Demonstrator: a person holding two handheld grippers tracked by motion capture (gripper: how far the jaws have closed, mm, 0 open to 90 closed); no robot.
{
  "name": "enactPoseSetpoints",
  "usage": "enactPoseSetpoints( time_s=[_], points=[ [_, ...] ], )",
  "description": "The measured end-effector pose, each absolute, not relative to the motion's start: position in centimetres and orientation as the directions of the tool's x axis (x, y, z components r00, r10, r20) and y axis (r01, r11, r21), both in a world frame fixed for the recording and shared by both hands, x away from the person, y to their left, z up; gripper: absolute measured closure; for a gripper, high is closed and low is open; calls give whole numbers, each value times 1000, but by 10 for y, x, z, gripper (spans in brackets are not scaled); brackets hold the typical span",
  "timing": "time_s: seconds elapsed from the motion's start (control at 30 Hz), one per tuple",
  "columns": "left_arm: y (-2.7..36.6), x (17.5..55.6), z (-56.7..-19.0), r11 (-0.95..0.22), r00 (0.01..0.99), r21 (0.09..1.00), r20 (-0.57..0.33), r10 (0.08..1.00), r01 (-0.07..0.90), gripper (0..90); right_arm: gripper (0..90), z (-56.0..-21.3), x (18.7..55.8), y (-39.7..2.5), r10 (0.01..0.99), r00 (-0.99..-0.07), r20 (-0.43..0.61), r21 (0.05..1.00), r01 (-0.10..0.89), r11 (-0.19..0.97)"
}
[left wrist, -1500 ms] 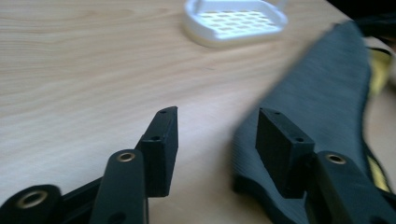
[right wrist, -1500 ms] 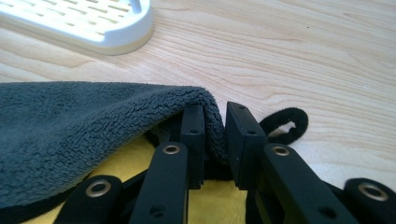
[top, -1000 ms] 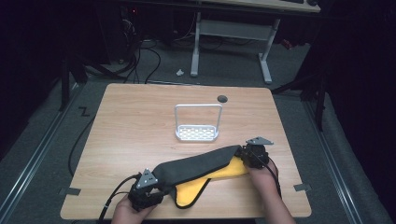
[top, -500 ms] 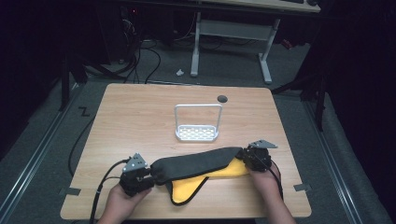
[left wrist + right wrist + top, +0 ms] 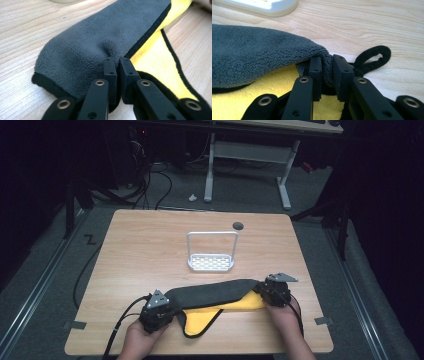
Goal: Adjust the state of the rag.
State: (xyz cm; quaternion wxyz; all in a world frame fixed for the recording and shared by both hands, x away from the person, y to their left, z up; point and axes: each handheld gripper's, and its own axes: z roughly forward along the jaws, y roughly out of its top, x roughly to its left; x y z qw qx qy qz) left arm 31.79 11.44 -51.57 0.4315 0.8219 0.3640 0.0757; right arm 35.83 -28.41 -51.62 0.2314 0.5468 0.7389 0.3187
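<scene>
- High view: the cloth [image 5: 215, 295], grey on one face and yellow on the other, lies folded along the near edge of the table [image 5: 140, 250]. The left gripper [image 5: 159, 309] pinches its left end and the right gripper [image 5: 273, 292] its right end. I judge this to be the middle of a fold: the grey half is laid over the yellow. The next move calls for both ends to travel together, so the edges line up before release.
- Left gripper view: the jaws stand narrow, clamped on a pucker of the cloth's grey pile [image 5: 100, 37], with the yellow face [image 5: 160, 67] to the right.
- Right gripper view: the jaws grip a bunched grey corner; a black hanging loop [image 5: 374, 56] lies just beyond on the wood, and a white rack [image 5: 269, 6] sits farther off.
- Surface and room: pale wood-grain tabletop with the wire-handled rack [image 5: 211, 252] mid-table; dark floor, cables [image 5: 150, 185] and a desk frame [image 5: 250, 155] behind.
</scene>
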Motion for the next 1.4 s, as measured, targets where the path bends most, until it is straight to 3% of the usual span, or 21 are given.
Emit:
enactPoseSetpoints(
  time_s=[0.2, 0.33, 0.53, 0.6, 0.7, 0.73, 0.83, 1.07, 1.17, 1.27, 1.4],
  points=[
    [128, 308, -485, -317, 740, 796, -227, 634, 515, 845, 790, -513, 347, -284, 948, -318, 23, 736, 647, 199],
    [139, 334, -467, -279, 708, 811, -217, 672, 514, 846, 789, -507, 343, -283, 942, -334, 37, 753, 629, 193],
    [142, 414, -494, -219, 584, 748, -263, 768, 626, 839, 774, -501, 357, -277, 941, -337, 37, 761, 619, 192],
    [141, 421, -500, -213, 563, 733, -270, 781, 646, 830, 771, -500, 361, -276, 943, -332, 38, 757, 625, 190],
    [143, 428, -510, -184, 506, 710, -272, 819, 680, 731, 695, -499, 377, -276, 952, -304, 34, 758, 629, 174],
    [144, 427, -510, -168, 501, 714, -285, 817, 679, 646, 674, -495, 383, -279, 956, -292, 35, 764, 624, 163],
    [151, 411, -501, -147, 505, 755, -268, 820, 639, 581, 670, -486, 379, -283, 957, -290, 30, 781, 604, 159],
    [143, 333, -499, -204, 611, 754, -308, 729, 624, 574, 625, -488, 343, -292, 951, -310, 2, 789, 584, 189],
    [126, 300, -508, -240, 652, 748, -317, 689, 618, 544, 589, -497, 321, -298, 952, -305, 27, 782, 600, 170],
    [109, 279, -515, -268, 690, 744, -336, 641, 612, 453, 539, -506, 294, -301, 949, -315, 12, 771, 607, 192],
    [81, 269, -527, -387, 744, 726, -253, 619, 569, 413, 527, -510, 286, -301, 947, -322, 12, 768, 609, 198]
  ],
)
